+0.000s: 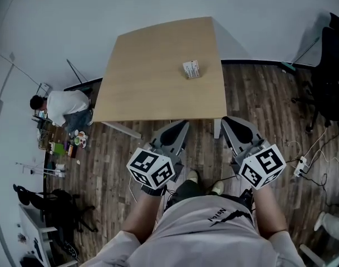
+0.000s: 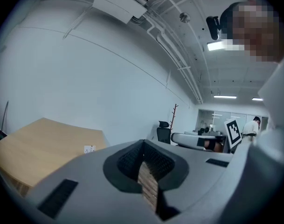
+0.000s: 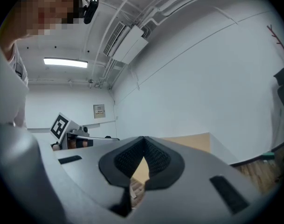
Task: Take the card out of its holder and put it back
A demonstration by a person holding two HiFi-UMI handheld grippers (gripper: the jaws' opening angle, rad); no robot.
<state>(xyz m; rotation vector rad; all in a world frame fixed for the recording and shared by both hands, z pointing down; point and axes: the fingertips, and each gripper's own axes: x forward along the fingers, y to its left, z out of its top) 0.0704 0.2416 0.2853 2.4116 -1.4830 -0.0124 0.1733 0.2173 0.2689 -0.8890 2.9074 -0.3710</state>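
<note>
A small white card holder (image 1: 191, 69) with the card in it stands on the light wooden table (image 1: 152, 77), toward the right side. It also shows as a tiny white thing (image 2: 89, 149) on the tabletop (image 2: 34, 146) in the left gripper view. Both grippers hang in front of the table's near edge, well short of the holder. My left gripper (image 1: 179, 128) is shut with nothing in it, its tips touching (image 2: 142, 144). My right gripper (image 1: 230, 121) is shut and empty as well (image 3: 142, 142), with the table's corner (image 3: 190, 142) beyond it.
A person (image 1: 66, 107) crouches on the floor left of the table among small items (image 1: 63, 146). A black office chair (image 1: 332, 65) stands at the right. Cables and a power strip (image 1: 300, 163) lie on the wooden floor. A white wall runs behind the table.
</note>
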